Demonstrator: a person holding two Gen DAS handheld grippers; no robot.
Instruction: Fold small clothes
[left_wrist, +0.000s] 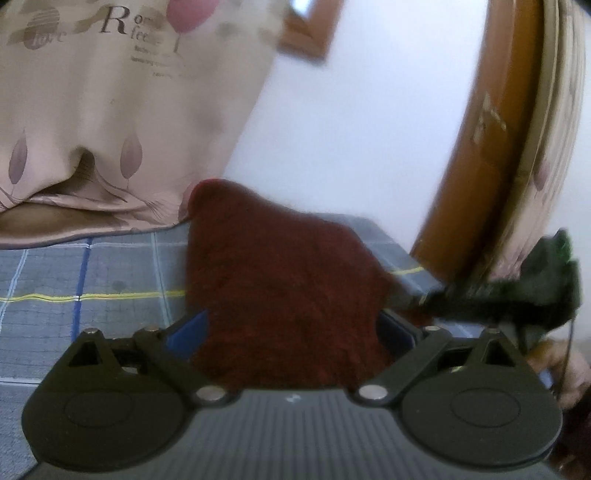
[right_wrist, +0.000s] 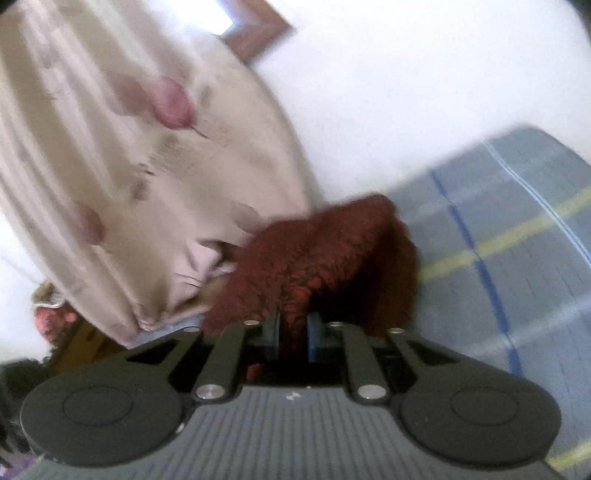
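Note:
A dark red fuzzy garment (left_wrist: 280, 280) is lifted above a grey plaid bed sheet (left_wrist: 92, 295). In the left wrist view it fills the gap of my left gripper (left_wrist: 291, 328), whose blue-padded jaws stand wide apart around it. My right gripper (right_wrist: 293, 325) is shut on a bunched edge of the same garment (right_wrist: 325, 251), which rises in front of its narrow jaws. The other gripper's dark body (left_wrist: 517, 291) shows at the right of the left wrist view.
A beige patterned curtain (left_wrist: 110, 129) hangs behind the bed and shows in the right wrist view (right_wrist: 110, 166) too. A white wall (left_wrist: 351, 129) and an orange-brown wooden frame (left_wrist: 491, 147) stand to the right. The plaid sheet (right_wrist: 517, 240) spreads on the right.

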